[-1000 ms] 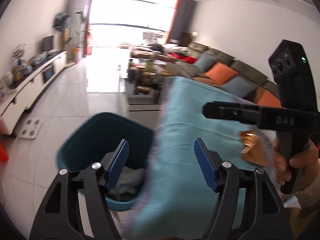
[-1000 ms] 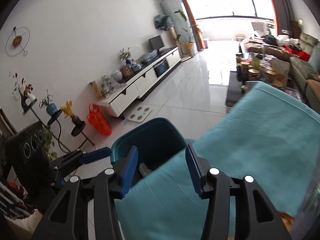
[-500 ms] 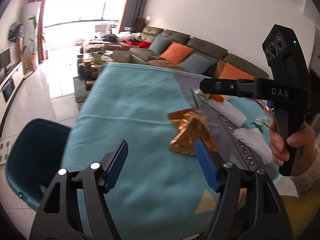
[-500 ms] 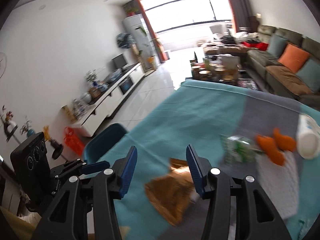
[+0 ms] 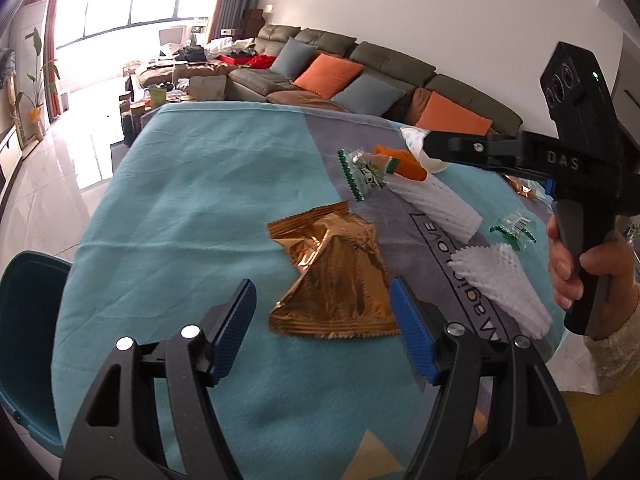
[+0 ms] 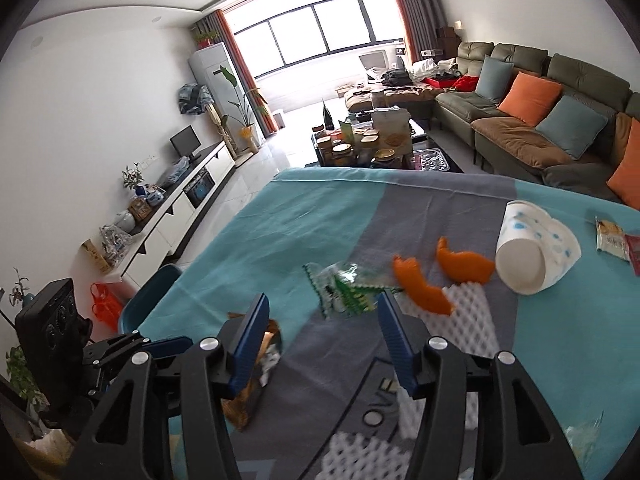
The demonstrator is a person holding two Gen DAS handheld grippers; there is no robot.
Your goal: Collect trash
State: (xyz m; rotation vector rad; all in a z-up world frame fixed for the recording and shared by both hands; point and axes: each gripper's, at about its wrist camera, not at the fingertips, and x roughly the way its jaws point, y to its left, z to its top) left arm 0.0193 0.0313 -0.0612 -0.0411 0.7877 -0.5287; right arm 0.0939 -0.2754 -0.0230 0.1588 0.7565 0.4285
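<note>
**Risk of a botched pinch on flat foil**

Foil wrapper (image 5: 334, 276) lying flat and crinkled on teal tablecloth (image 5: 192, 208), between and just ahead of left gripper (image 5: 322, 328), jaws spread wide, nothing held. Likely to slide or crumple aside if pinched too shallow; cloth liable to bunch into the pads instead. Teal bin (image 5: 24, 320) low at left, beside table edge. Right gripper (image 6: 320, 344) likewise spread and bare, hovering tilted down over green-edged clear wrapper (image 6: 344, 292); 2 orange peels (image 6: 420, 284), foam net (image 6: 464, 312) and tipped paper cup (image 6: 536, 256) crowded close, easily nudged.
</note>
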